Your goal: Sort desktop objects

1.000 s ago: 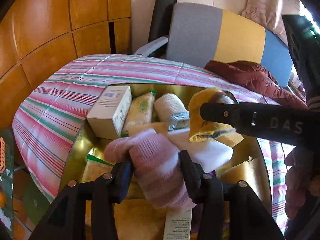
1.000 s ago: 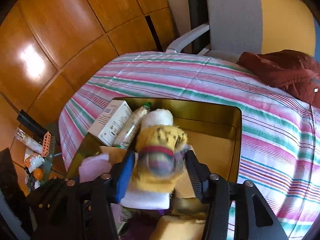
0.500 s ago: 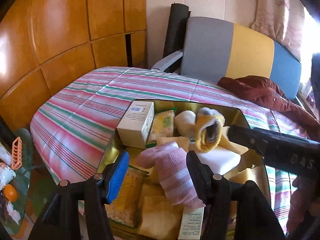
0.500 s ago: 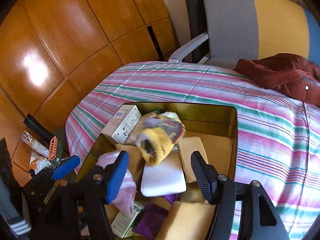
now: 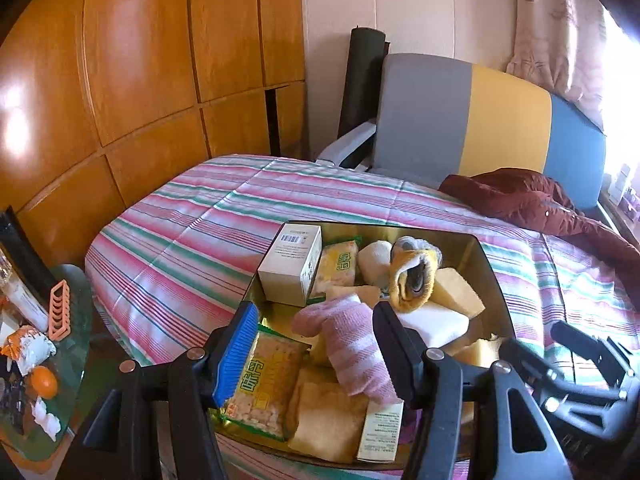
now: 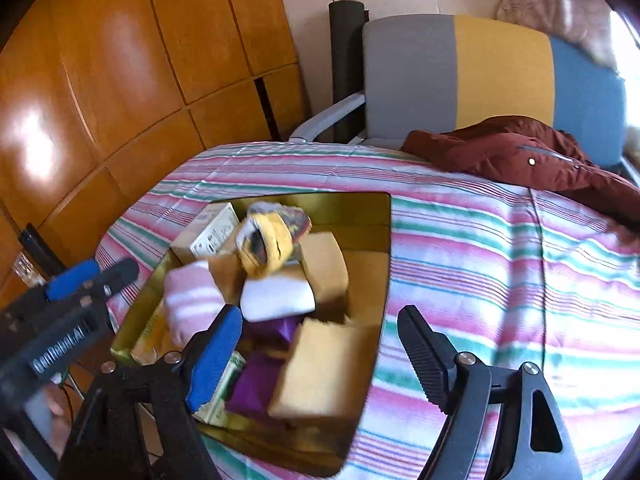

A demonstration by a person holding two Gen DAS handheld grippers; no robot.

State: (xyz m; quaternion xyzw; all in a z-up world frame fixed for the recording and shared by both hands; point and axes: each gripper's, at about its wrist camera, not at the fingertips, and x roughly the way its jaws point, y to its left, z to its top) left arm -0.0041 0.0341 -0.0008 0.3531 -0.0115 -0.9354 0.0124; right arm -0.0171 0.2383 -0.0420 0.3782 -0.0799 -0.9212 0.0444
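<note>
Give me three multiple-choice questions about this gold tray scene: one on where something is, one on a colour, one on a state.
1. Where does the yellow sock lie?
A. in the gold tray
B. on the chair
C. on the jacket

2. What colour is the striped sock beside the left gripper?
A. green
B. pink and white
C. black

3. What does the right gripper hold?
A. the white box
B. a purple packet
C. nothing

Answers: 1 A, it rests among the tray's things. 2 B, pink and white bands show. 3 C, its opening jaws touch nothing.
</note>
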